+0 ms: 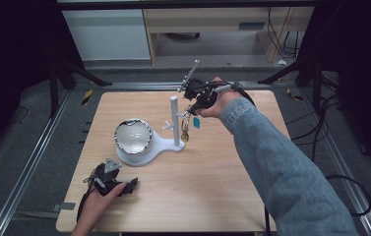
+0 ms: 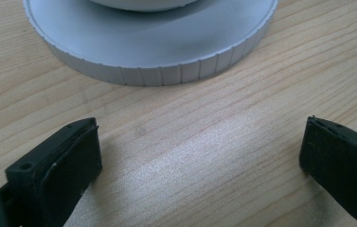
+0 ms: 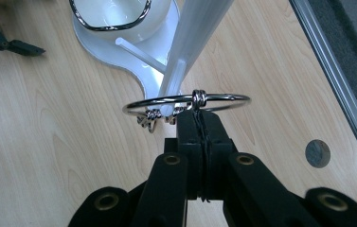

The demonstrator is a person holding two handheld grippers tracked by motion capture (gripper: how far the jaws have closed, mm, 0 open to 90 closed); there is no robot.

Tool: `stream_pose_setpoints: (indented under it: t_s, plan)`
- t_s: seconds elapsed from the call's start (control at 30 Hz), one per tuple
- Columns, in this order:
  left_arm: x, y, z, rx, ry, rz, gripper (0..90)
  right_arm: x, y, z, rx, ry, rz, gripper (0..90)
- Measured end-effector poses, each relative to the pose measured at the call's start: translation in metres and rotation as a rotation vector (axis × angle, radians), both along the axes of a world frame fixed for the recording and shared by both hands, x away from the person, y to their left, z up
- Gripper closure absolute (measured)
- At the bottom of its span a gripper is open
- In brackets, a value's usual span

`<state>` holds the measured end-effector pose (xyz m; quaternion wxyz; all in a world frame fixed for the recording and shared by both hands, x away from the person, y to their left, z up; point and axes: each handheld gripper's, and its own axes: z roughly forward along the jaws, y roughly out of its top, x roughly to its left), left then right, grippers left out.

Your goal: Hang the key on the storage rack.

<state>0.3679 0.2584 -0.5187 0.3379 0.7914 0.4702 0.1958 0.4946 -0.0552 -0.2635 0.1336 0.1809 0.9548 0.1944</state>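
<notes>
Apparently midway: right gripper (image 3: 199, 124) fingers clamped on key ring (image 3: 185, 101), ring looped over stand peg (image 3: 172, 87), not released; left gripper (image 2: 200, 156) fingers wide open, empty, on counter (image 2: 176, 142) near stand base (image 2: 152, 52).

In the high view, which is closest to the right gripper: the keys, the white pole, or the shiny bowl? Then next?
From the right gripper:
1. Keys, hanging just below it.
2. White pole, slightly left.
3. Shiny bowl, farther left on the stand's base.
</notes>
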Motion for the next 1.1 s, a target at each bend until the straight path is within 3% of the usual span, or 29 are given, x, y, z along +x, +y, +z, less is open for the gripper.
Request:
stream_pose_setpoints:
  t_s: [0.63, 0.73, 1.1]
  plan:
    - [0.0, 0.0, 0.0, 0.0, 0.0, -0.001, 0.0, 0.01, -0.001, -0.008, -0.003, 0.044, -0.01, 88.3]
    - [0.0, 0.0, 0.0, 0.0, 0.0, -0.001, 0.0, 0.011, -0.001, -0.008, 0.011, 0.044, -0.019, 83.7]
    - [0.0, 0.0, 0.0, 0.0, 0.0, -0.001, 0.0, 0.013, -0.011, -0.008, 0.019, 0.025, -0.044, 81.9]
